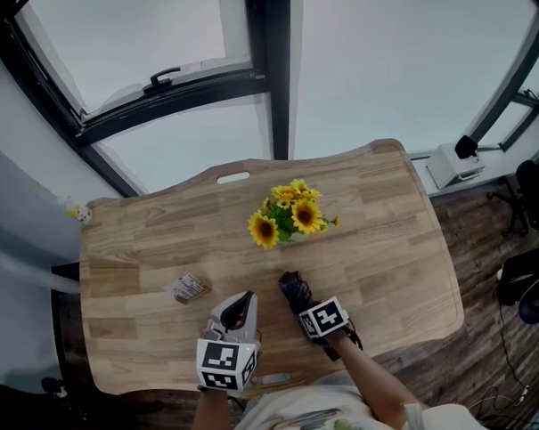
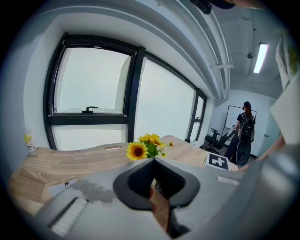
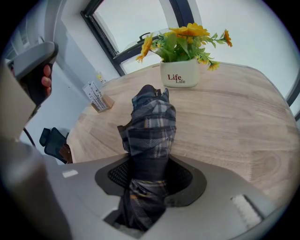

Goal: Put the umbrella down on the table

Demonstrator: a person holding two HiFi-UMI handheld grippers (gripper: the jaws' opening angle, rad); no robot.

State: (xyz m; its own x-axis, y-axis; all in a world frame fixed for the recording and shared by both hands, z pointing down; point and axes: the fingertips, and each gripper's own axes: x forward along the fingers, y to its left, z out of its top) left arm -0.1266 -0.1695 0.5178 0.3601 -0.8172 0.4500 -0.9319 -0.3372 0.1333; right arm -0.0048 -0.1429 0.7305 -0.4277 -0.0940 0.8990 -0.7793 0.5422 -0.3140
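nearest the head camera, the left gripper (image 1: 242,299) is held above the near part of the wooden table (image 1: 384,250), its jaws drawn together with nothing caught between them. large windows (image 1: 383,72) are seen beyond the table's far edge. just right of the left gripper, the right gripper (image 3: 149,171) is pointed steeply down, its jaws clamped part-way apart round a folded plaid umbrella (image 3: 152,126). the umbrella is carried over the near middle of the table; whether it touches the wood cannot be told. a white pot (image 3: 177,75) of sunflowers (image 1: 287,215) is set just beyond it. a small card holder (image 1: 188,287) is placed to the left.
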